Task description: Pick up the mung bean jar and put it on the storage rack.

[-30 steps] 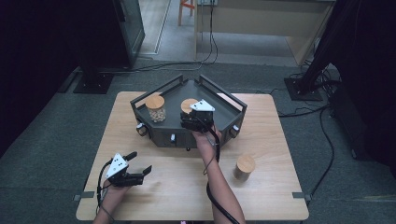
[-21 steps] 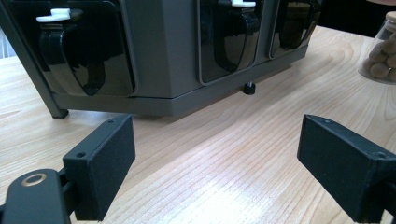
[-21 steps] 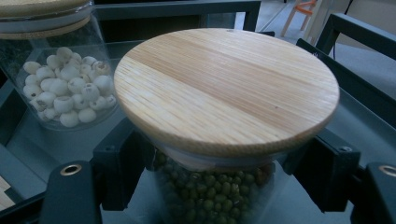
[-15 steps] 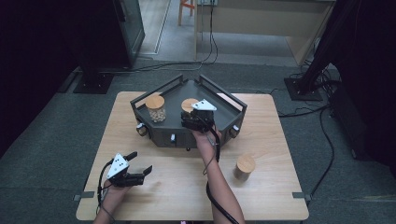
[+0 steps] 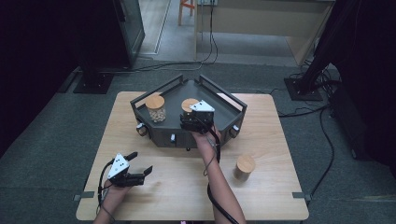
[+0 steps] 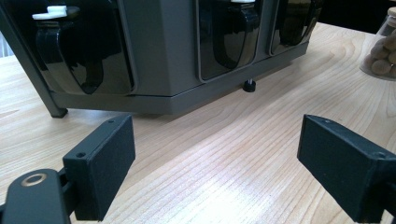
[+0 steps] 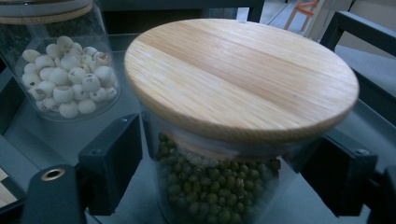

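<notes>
Almost nothing is shifting between the earlier high views and this one: both hands are keeping their places, and the one change is that the jaws of the right hand-held gripper have just been opening. Between them is standing the jar of green beans, upright on the floor of the dark tray, its wooden lid flat on top. In the right gripper view the pads are sitting just beside the glass on both sides and no longer seem to be pressing it, so I am reading this hand-held gripper as released, with the jar set down.

Taking the tray as landmark: the bean jar is sitting near its middle, straight ahead of the right jaws, its long axis vertical. A second jar, holding pale round seeds, is standing in the tray's left part. A third jar is waiting on the table in front of the tray's right corner, nearer the right hand. That makes three jars, one tray.

Well in front of the tray's left corner, the left hand-held gripper is hovering with jaws spread wide and empty.
</notes>
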A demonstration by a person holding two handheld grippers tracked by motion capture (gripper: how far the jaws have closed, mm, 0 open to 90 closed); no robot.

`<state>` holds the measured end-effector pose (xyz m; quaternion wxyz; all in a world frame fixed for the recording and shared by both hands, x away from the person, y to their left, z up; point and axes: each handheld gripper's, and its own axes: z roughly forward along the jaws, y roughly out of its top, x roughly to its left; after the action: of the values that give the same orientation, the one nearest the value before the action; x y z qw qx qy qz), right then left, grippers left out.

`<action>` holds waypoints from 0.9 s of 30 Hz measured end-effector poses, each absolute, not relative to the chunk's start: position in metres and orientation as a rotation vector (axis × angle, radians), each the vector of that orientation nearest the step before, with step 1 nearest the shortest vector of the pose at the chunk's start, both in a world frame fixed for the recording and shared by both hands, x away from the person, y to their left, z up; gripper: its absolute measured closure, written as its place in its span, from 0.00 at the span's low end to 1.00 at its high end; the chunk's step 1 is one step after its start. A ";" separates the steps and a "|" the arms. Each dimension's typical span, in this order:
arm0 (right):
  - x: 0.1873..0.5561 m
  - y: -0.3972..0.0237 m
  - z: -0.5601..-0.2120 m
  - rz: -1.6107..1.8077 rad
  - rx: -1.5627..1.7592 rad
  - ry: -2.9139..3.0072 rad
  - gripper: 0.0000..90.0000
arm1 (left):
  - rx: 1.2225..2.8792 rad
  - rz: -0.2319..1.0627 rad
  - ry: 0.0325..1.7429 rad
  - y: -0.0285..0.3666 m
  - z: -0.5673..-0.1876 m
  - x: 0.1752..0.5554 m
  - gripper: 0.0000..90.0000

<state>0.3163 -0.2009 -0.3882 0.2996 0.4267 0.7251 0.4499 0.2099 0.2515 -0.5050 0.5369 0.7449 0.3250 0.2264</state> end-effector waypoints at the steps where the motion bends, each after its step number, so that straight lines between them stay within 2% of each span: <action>1: 0.317 -0.202 -0.389 1.202 1.137 1.926 0.19 | 1.774 0.540 0.773 0.251 -0.505 0.210 0.12; 27: 0.295 -0.223 -0.387 1.241 1.131 1.911 0.19 | 1.794 0.540 0.766 0.248 -0.505 0.212 0.12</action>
<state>0.2953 -0.2231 -0.3873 0.2945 0.4249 0.7179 0.4663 0.2118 0.2484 -0.5050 0.5301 0.7516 0.3210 0.2261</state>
